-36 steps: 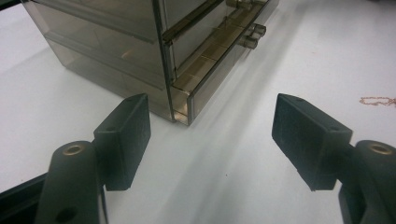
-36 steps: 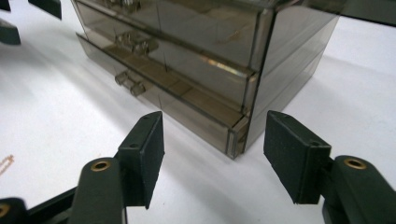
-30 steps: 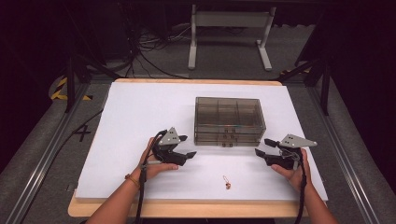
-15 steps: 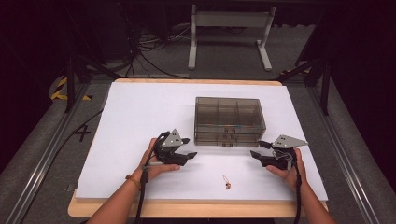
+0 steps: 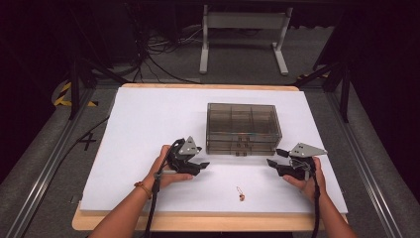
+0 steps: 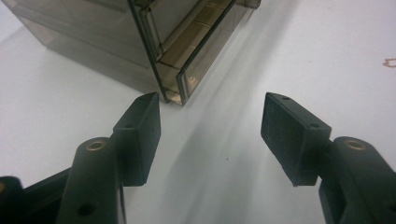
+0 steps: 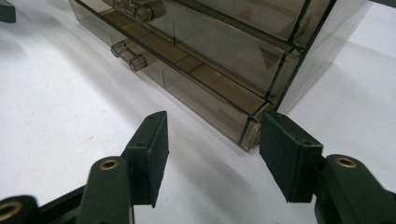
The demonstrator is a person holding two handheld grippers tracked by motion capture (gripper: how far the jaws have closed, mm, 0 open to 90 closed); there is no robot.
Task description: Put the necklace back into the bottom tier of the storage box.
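Both tongs, left (image 5: 202,164) and right (image 5: 271,161), stand part-open and empty, the left's jaws having just closed some, flanking the drawer box (image 5: 242,127). Likely next: grip a drawer's corners.

I see a smoky, see-through plastic drawer box (image 5: 242,128) standing upright near the middle of the white tabletop (image 5: 148,119). Its top is split into compartments. Two drawers are stacked in its front, each with a clear bar handle (image 7: 129,56), and the lower drawer (image 7: 196,88) sits slightly out from the box's front.
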